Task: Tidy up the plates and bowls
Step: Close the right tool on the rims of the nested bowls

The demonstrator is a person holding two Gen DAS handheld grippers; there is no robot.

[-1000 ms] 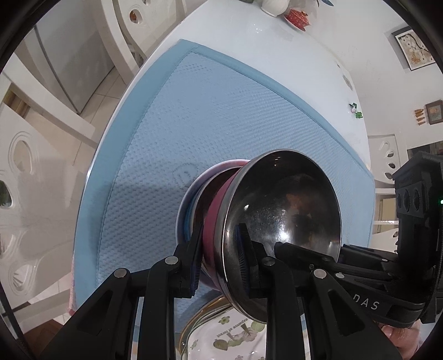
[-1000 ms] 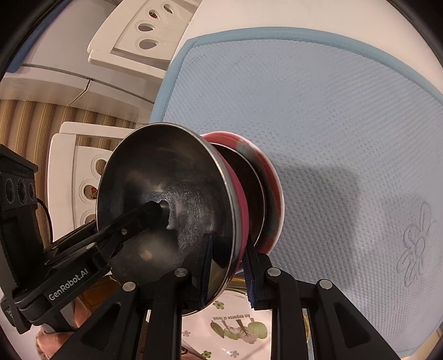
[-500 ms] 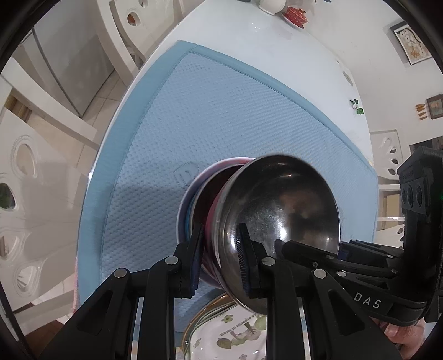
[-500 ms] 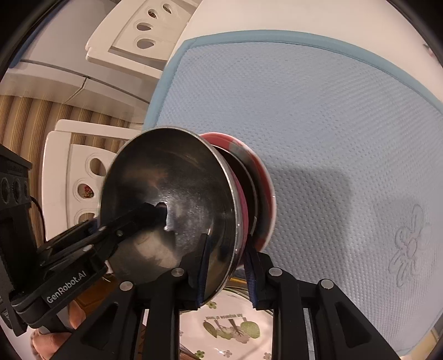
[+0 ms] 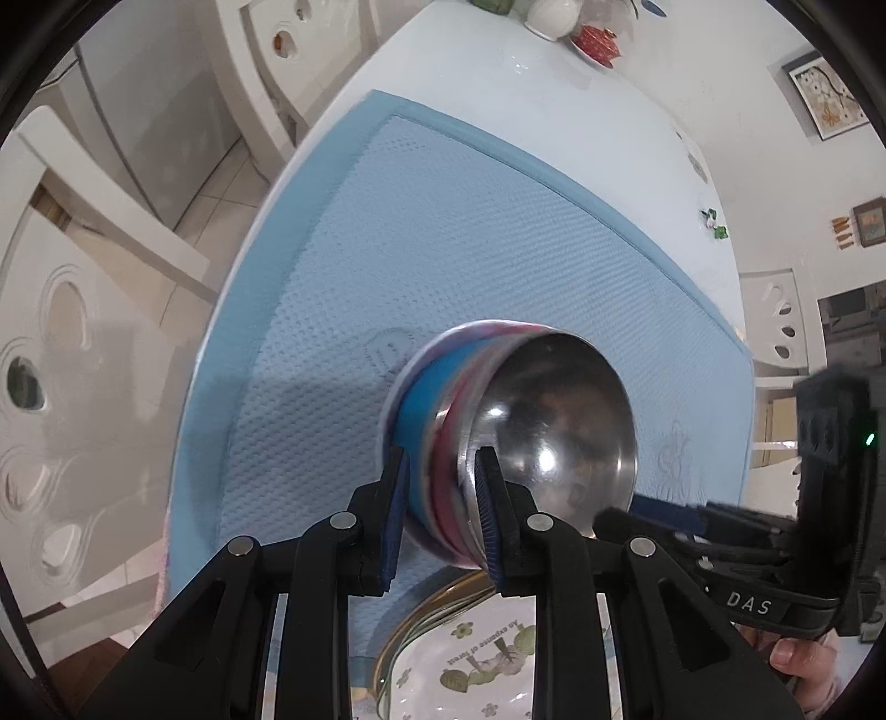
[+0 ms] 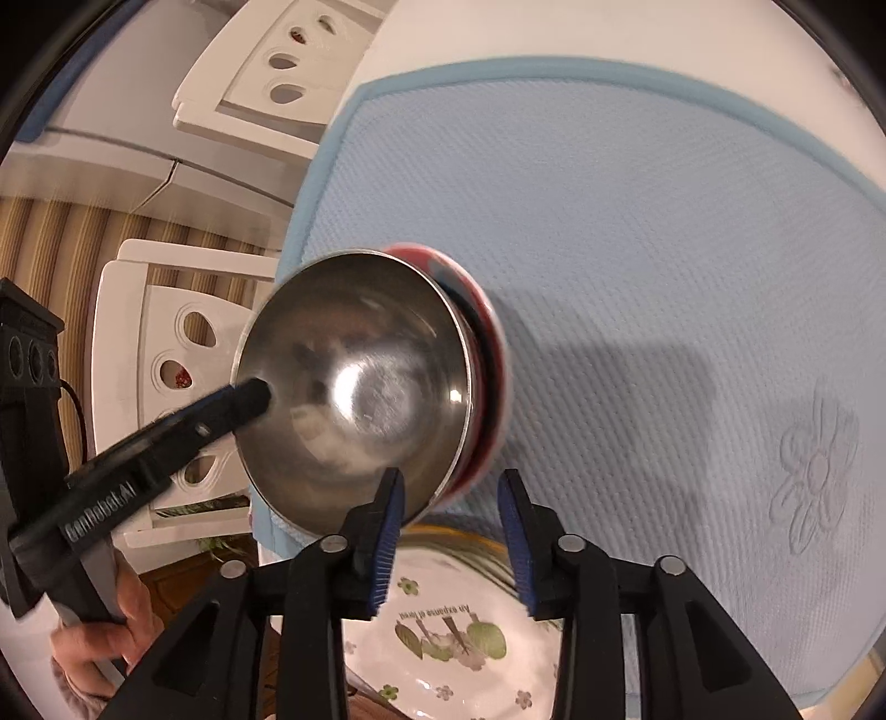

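- Clamping the rim of the nested bowl stack (image 5: 498, 443), the left gripper (image 5: 443, 515) holds it tilted above the blue mat (image 5: 470, 249).
- Right gripper (image 6: 451, 531) stands parted, pads off the stack's near rim.
- Steel bowl (image 6: 360, 399) sits innermost; a printed plate (image 6: 459, 637) lies below.

— What carries everything here?
— A white surface (image 5: 554, 105), with a light blue mat (image 5: 470, 266) spread over most of it.
— Anything else lying on it?
— A flower-printed plate (image 6: 443, 626) at six o'clock, and a white jar (image 5: 551, 16) and red dish (image 5: 595, 41) at twelve.
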